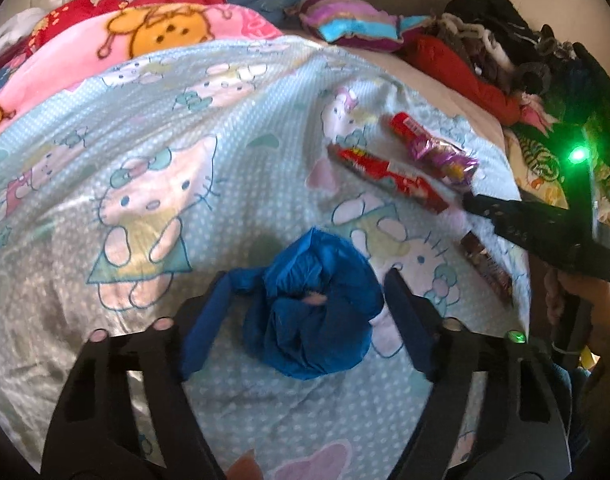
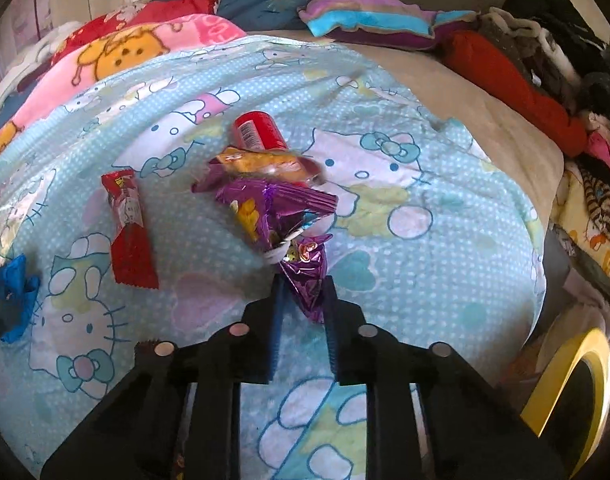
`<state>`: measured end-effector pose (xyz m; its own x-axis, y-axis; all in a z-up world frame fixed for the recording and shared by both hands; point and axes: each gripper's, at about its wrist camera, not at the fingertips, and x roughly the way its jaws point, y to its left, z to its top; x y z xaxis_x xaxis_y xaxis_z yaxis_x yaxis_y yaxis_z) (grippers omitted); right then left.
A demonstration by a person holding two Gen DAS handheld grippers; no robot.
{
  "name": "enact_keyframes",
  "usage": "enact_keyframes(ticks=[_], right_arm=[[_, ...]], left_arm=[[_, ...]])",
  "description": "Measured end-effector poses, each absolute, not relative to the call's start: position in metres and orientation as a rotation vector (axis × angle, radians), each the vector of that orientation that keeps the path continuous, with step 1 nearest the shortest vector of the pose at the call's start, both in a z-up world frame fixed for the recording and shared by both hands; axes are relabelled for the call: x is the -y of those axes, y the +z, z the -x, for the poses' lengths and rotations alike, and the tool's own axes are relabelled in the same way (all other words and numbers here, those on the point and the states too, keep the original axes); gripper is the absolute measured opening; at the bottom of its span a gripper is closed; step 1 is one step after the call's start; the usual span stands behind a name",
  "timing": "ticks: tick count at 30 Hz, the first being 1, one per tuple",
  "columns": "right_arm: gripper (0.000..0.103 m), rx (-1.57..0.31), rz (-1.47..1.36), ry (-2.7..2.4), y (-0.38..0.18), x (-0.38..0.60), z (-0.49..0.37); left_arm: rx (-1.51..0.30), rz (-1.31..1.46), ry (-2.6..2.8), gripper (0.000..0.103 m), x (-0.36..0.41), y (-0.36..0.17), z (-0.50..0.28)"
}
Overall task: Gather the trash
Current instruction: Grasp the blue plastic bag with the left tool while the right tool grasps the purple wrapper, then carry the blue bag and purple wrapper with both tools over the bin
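The right tool (image 2: 303, 300) was pinched on a purple wrapper's (image 2: 281, 216) tail on the bed (image 2: 425, 240); it could slip. The left tool (image 1: 305, 304) stood open around a blue bag (image 1: 313, 300), apparently untouched.

Open sheet (image 1: 105, 140) is lying clear to the left of the blue bag (image 1: 313, 304). To its right, the red wrapper (image 1: 389, 176), purple wrapper (image 1: 445, 156) and brown wrapper (image 1: 485, 268) are crowding the bed edge, where the right tongs (image 2: 303, 300) are reaching in. Pillows (image 2: 365, 12) and a clothes pile (image 2: 545, 60) are walling the far and right sides.
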<state>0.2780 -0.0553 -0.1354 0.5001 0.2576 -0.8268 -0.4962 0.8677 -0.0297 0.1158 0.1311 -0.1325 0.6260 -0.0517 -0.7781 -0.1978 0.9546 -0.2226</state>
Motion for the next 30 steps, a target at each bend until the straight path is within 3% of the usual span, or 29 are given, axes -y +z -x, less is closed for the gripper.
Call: enact_keyframes(ticks=[1, 5, 9, 30], right_arm=[[0.017, -0.941, 0.267, 0.463, -0.135, 0.058, -0.276], [0.015, -0.933, 0.166, 0.486, -0.127, 0.073, -0.267], [0.015, -0.932, 0.05, 0.523, -0.115, 0.089, -0.251], [0.015, -0.844, -0.063, 0.565, -0.072, 0.134, -0.178]], left_arm=[[-0.903, 0.298, 0.083, 0.058, -0.13, -0.135, -0.116], [-0.913, 0.284, 0.081, 0.031, -0.128, -0.137, -0.117], [-0.891, 0.296, 0.076, 0.019, -0.13, -0.131, -0.114], [-0.711, 0.253, -0.096, 0.017, -0.069, -0.054, -0.113]])
